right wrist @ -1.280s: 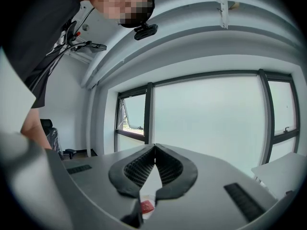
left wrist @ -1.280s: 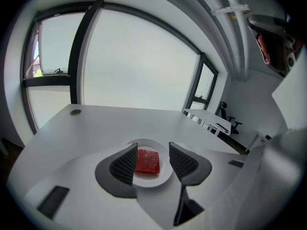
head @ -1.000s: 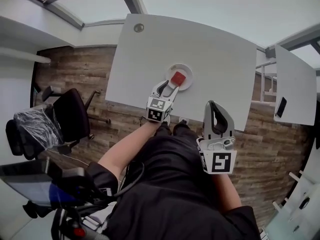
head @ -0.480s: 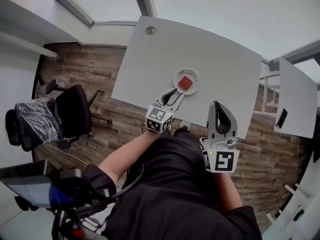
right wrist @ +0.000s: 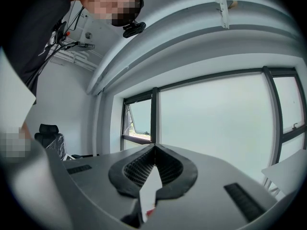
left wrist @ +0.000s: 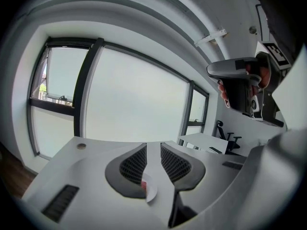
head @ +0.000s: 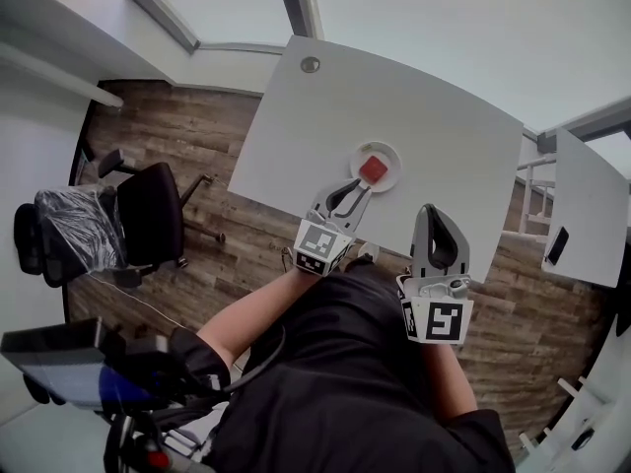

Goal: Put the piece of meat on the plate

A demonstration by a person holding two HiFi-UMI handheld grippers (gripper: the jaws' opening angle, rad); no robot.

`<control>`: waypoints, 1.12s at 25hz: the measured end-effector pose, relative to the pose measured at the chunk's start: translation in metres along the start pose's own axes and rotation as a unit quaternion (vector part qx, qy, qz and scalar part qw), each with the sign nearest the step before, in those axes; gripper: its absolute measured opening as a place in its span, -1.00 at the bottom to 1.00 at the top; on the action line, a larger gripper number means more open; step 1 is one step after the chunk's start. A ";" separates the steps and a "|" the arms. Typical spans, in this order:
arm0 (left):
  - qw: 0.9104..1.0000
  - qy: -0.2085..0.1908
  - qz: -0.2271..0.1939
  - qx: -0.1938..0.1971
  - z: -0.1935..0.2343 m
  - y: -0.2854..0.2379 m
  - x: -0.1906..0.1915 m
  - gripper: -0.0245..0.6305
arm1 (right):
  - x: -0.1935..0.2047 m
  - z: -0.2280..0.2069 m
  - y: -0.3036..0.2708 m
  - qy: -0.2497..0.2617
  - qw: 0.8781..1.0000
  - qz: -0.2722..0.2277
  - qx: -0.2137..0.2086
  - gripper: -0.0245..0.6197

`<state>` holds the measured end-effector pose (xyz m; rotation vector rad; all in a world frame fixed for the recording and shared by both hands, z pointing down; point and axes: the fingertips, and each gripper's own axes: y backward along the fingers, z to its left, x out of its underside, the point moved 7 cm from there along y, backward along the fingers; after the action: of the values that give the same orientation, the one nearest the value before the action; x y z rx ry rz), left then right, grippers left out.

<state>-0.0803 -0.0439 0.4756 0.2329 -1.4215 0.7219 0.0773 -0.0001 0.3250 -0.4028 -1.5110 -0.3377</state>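
Plate (head: 359,158): one piece of meat (head: 373,170) in it, nothing else. The meat sits about centre of the plate, flat on it, with white rim showing all round.

Meat is a small red block, near square from above. Its edges look skewed to the table (head: 444,116) edge, with a corner toward roughly 1 o'clock in the head view. No clear long axis, too small to say more.

The plate stands on the white table, toward the person's side. The table's round grommet (head: 311,65) is well off at 11 o'clock from the plate.

Left gripper (head: 357,187): at 7 o'clock from the plate, tips just short of the rim and aimed at it, clear of the meat. Fingers are a narrow slot apart and closing, with nothing between them. Its own view looks through the slot onto a sliver of plate and a bit of red below.

Right gripper (head: 438,211): at 5 o'clock from the plate, well apart from it, over the near table edge. Fingertips are together, nothing held.

Both grippers point away from the person across the table. Their marker cubes sit at the rear, over the person's dark clothing.

Around: black office chair (head: 148,215) at 9 o'clock from the table, on the wood floor (head: 227,126). A second white desk (head: 582,185) is at 3 o'clock, with a small dark item on it that I can't identify.
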 end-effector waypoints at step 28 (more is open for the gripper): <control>0.989 -0.027 -0.144 -0.028 -0.025 0.034 -0.109 -0.91 | -0.001 -0.009 -0.017 -0.011 1.000 -0.007 -0.006 -0.90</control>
<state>-0.0778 -0.0387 0.3592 0.4085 -1.4201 0.4409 0.0772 -0.0192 0.3251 -0.4074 -1.5333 -0.3543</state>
